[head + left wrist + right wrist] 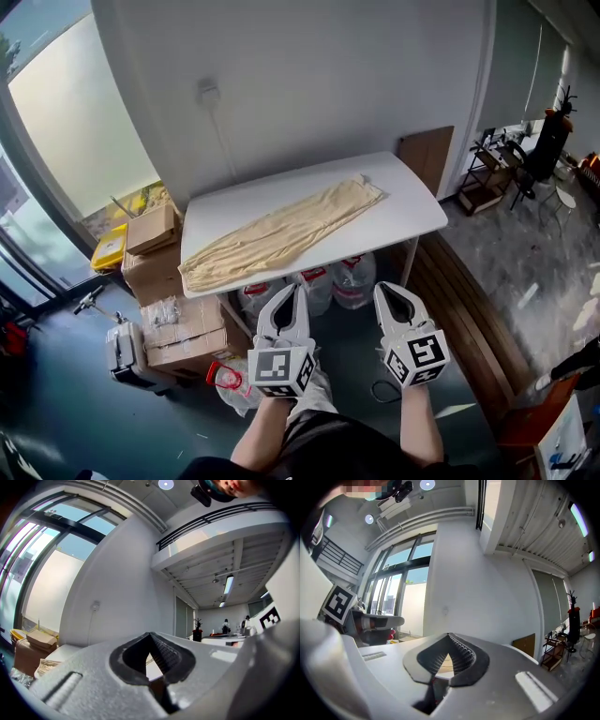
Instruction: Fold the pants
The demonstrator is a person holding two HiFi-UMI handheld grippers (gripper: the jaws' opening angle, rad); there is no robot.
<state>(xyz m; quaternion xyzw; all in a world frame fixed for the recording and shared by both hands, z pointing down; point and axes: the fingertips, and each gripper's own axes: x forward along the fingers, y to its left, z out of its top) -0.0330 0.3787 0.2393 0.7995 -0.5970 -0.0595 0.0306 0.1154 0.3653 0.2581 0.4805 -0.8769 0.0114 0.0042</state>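
Nearest, the left gripper (298, 291) and right gripper (384, 291) are held short of the counter (412, 211), fingers pressed together on nothing. Only the head view shows the pants (281, 234) stretched flat along the counter; the gripper views catch mere slivers.

Head view from high above, steeply down on the white table (412, 211), left gripper (296, 291) and right gripper (384, 291) near its bottom edge, gripper views low, level, close behind their own jaws, all three sharing the white wall (309, 84), seemingly the tabletop too
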